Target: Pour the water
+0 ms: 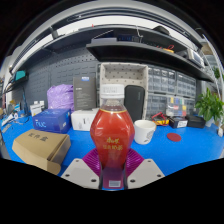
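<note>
One bottle upright, clamped between tongs, long axis vertical; cup on blue table just beyond, right of bottle.

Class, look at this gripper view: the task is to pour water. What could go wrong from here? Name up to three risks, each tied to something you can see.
1. The bottle of red liquid still wears its white cap; tilting it now would pour nothing.
2. The gripper grasps the bottle low, near its base, so it may tip or slip when tilted.
3. The white cup stands beyond the bottle, near a cardboard box; a careless swing could spill liquid on the blue table.
</note>
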`<state>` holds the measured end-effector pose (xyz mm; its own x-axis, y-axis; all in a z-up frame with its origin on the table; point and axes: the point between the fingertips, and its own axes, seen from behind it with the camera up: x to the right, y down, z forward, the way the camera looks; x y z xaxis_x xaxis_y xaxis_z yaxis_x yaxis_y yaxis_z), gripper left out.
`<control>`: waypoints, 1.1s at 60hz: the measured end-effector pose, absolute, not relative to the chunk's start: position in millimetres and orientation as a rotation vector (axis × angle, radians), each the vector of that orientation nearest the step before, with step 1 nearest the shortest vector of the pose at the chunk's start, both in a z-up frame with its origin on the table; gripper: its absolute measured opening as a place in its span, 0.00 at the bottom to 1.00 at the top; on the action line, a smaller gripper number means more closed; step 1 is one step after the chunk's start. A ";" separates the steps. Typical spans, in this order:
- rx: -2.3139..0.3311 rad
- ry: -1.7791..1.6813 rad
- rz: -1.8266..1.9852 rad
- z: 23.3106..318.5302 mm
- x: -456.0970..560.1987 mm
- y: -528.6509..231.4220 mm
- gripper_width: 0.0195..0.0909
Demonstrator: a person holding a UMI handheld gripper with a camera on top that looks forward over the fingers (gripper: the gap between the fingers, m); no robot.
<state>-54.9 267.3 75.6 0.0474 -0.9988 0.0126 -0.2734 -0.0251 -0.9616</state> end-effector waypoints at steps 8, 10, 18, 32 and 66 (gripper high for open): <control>-1.437 1.392 -1.004 74.6 -52.8 266.1 0.12; -1.439 1.401 -0.991 74.1 -51.1 266.5 0.12; -1.368 1.446 -0.905 87.0 -29.3 267.2 0.12; -1.113 1.614 -0.629 130.3 55.2 261.6 0.11; -0.043 1.790 0.382 145.6 138.2 278.7 0.11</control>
<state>138.2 278.7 145.6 -0.2560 0.1728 -0.9511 -0.2306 0.9446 0.2337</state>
